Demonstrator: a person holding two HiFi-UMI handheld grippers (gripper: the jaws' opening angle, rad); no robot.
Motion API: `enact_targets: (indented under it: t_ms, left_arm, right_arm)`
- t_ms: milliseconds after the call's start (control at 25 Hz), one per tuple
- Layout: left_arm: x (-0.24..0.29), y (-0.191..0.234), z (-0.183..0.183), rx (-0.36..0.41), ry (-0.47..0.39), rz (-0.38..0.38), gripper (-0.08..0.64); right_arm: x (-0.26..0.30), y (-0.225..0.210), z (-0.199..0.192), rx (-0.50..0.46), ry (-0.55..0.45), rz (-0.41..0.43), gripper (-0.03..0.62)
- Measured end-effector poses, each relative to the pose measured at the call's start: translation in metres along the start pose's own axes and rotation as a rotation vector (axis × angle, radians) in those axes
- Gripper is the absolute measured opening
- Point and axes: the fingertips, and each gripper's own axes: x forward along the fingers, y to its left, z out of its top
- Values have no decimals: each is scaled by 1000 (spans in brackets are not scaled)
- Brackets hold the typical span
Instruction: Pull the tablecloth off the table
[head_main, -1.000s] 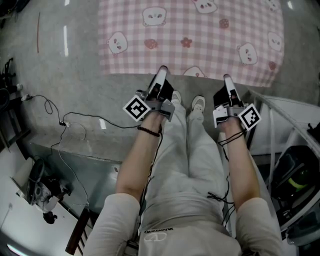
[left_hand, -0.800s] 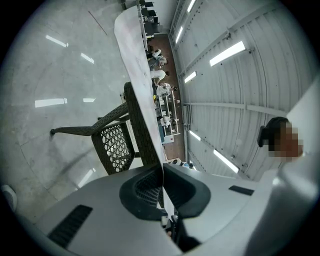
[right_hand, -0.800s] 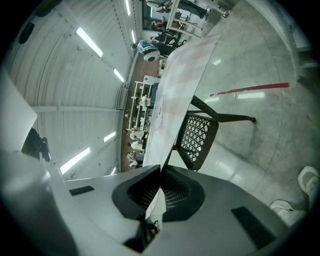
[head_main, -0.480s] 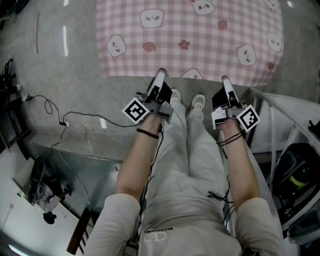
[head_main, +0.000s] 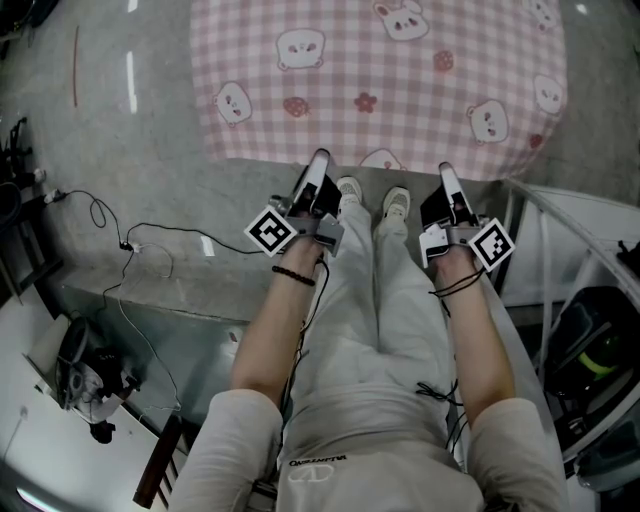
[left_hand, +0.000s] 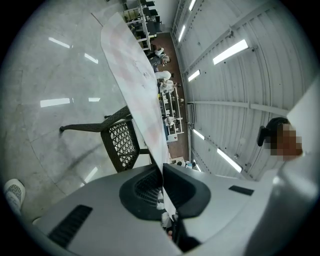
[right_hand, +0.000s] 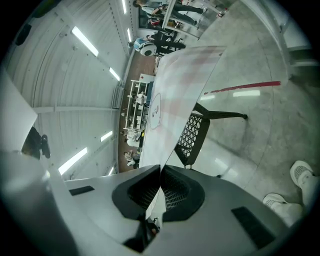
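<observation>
A pink checked tablecloth (head_main: 400, 90) with cartoon animal faces spreads across the top of the head view, stretched out toward me. My left gripper (head_main: 320, 162) is shut on its near edge, left of my feet. My right gripper (head_main: 445, 172) is shut on the same edge further right. In the left gripper view the tablecloth (left_hand: 135, 85) runs edge-on from between the jaws (left_hand: 162, 172) out over a dark wicker table (left_hand: 120, 145). The right gripper view shows the tablecloth (right_hand: 175, 95) rising from the shut jaws (right_hand: 160, 172) above the wicker table (right_hand: 192, 135).
Grey concrete floor (head_main: 120, 180) lies to the left, with black cables (head_main: 140, 240) trailing over it. A white metal frame (head_main: 570, 230) and dark equipment stand at the right. My white shoes (head_main: 372, 195) sit just under the cloth's near edge. A red floor line (right_hand: 250, 88) crosses the right gripper view.
Both grippers have drawn back slightly toward me with the cloth edge held. The cloth has slid nearer and lifted, showing more of its surface in both gripper views.
</observation>
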Motion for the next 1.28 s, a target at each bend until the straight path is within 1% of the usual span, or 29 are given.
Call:
enact_targets:
  t_ms: [280,600,800,1080,1280]
  left_arm:
    - [3,2,0,4,1,8,3]
    - [2,7,0,17,-2,-28,3]
    - [1,17,-4,24,8,-23,3]
    - [3,18,-3,37,6,-40,3]
    - [1,25,-4,38,10,-30,3]
  right_arm:
    - [2,-5,0,5,13,-13,11]
    - [4,-7,-2,-13,14,21,11]
    - [5,-14,-2,-23,22,31,11]
    - [7,-16,-1,-39,30,41,11]
    - [8,-21,-2,-42,45,43,11]
